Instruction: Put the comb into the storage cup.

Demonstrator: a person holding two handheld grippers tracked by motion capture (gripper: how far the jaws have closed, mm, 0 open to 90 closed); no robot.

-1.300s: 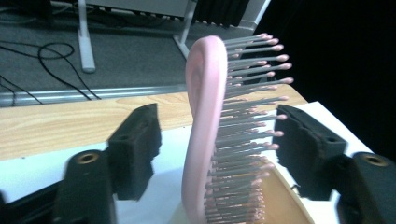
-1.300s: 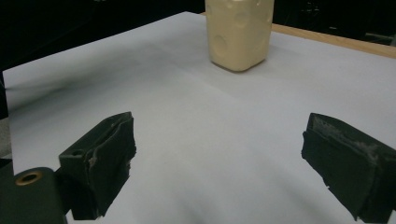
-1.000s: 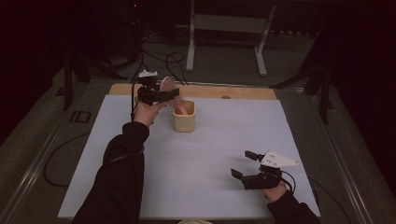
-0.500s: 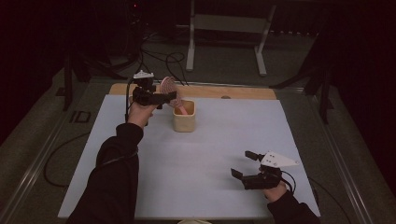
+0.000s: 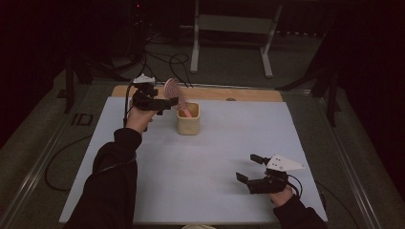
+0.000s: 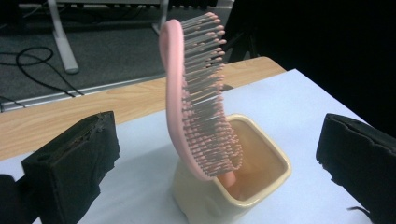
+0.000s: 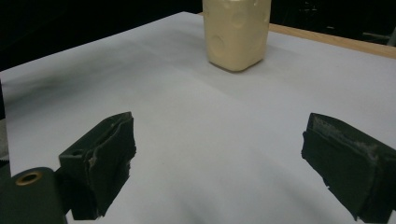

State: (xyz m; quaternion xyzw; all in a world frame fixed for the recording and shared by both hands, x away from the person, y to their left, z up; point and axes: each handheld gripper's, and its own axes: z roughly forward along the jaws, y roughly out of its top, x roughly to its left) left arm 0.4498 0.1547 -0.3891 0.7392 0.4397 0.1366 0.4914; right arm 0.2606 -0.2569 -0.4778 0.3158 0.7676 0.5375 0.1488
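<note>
White sheeting covers my table [image 5: 200,162]. Ahead of my left gripper [image 5: 168,102] stands the cream cup [image 6: 243,186], a pink hairbrush [image 6: 201,98] upright in it, handle down, bristles facing right. That gripper's jaws have just been opening; they stand wide, touching nothing. My right gripper [image 5: 248,168], well apart, gapes empty.

A dim lab or recording studio: black surroundings, loose cables [image 5: 162,59] on grey floor at upper left, a metal stand [image 5: 232,36] behind the white-covered surface [image 5: 210,157].
</note>
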